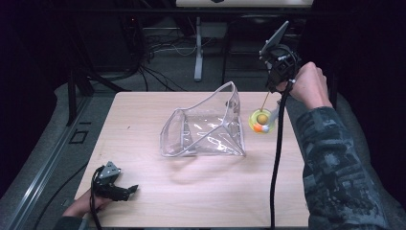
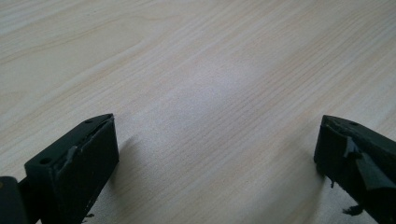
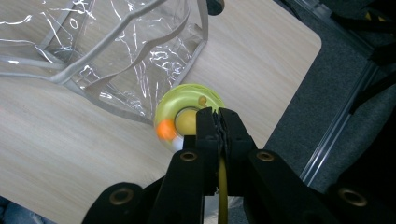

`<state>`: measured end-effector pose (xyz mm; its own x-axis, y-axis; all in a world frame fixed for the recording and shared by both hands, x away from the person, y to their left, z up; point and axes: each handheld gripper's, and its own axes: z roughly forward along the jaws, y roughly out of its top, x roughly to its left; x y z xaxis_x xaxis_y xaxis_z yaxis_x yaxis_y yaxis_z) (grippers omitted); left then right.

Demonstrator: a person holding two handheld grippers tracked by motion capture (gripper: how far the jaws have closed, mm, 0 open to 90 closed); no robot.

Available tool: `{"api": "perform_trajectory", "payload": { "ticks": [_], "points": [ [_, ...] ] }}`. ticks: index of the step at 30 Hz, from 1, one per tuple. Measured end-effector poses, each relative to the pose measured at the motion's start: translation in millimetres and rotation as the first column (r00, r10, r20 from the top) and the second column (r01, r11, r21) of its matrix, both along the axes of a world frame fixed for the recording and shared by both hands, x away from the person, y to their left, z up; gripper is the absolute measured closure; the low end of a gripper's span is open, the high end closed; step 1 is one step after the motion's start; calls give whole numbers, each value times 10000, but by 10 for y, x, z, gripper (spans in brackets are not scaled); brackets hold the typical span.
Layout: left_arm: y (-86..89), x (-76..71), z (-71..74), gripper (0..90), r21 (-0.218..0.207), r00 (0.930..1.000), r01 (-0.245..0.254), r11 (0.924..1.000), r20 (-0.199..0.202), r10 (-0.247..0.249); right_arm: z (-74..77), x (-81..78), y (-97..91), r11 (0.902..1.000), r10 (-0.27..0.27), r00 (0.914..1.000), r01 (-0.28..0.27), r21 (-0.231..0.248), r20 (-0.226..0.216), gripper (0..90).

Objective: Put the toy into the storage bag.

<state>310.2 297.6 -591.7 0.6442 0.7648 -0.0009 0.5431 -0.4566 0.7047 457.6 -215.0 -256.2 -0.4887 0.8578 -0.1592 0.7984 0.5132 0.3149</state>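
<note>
A yellow-green translucent ring toy with an orange bead and a thin yellow stick (image 1: 261, 121) is held by its stick in the closed right gripper (image 3: 217, 116), above the wooden table (image 1: 201, 191), just beside the clear plastic pouch (image 1: 206, 129), whose opening gapes; the left gripper (image 2: 215, 154) is rested wide open, holding nothing.

Yellow toy (image 3: 187, 112) partly hidden behind right gripper (image 3: 218, 122) jaws, its stick runs down between them out of sight; orange part blurred. Clear bag (image 3: 116, 51) cut off at top and left edge. Left gripper (image 2: 217, 154) jaws cropped at bottom corners
</note>
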Motion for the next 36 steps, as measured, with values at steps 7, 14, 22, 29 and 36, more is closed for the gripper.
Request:
{"api": "perform_trajectory", "payload": {
  "ticks": [7, 14, 22, 29, 36],
  "points": [
    [0, -2, -1, 1, -7, 10000, 4, 10000, 0, -4, 152, 23, 89, 9997, 150, 9997, -146, -184, 171, 876],
    [1, -1, 0, 1, 3, 10000, 26, 10000, 5, -26, 268, 38, 130, 9996, 167, 9994, -160, -222, 312, 876],
    [2, 0, 0, 1, 16, 10000, 32, 10000, 14, -32, 422, 42, 212, 9993, 280, 9981, -266, -266, 550, 876],
    [2, 0, 0, 1, 18, 10000, 35, 10000, 11, -35, 526, 44, 284, 9987, 389, 9968, -366, -340, 691, 875],
    [0, -1, 0, 1, -1, 10000, 12, 10000, 4, -12, 668, 39, 394, 9978, 534, 9944, -496, -436, 910, 876]
  ]
}}
